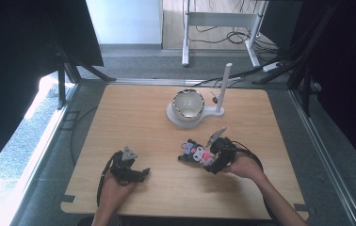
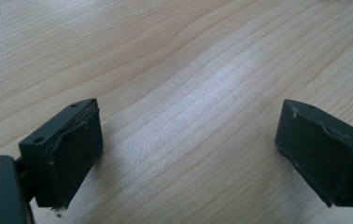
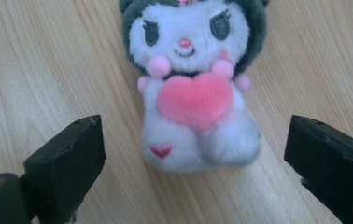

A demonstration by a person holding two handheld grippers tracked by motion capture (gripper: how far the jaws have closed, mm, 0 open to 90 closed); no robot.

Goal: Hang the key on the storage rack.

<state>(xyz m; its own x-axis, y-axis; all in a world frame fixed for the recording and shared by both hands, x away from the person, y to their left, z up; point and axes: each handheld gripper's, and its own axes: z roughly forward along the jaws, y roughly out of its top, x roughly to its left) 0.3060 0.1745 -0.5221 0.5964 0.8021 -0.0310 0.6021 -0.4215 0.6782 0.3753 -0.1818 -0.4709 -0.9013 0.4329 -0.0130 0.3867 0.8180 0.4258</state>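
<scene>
Looking down from the high view, the plush toy (image 1: 196,153) lies on the wooden counter (image 1: 138,117), near its front edge and right of centre. The right gripper (image 1: 205,157) sits just beside the toy on its right, while the left gripper (image 1: 144,173) rests well apart to the left. A white bowl (image 1: 188,104) stands on a white stand (image 1: 200,117) farther back.

From the left gripper view, the jaws are spread wide over bare wood (image 2: 188,70), nothing between them.

From the right gripper view, the jaws stand apart on either side of the toy's (image 3: 191,88) lower body, not touching it; it lies face up, holding a pink heart (image 3: 195,99).
</scene>
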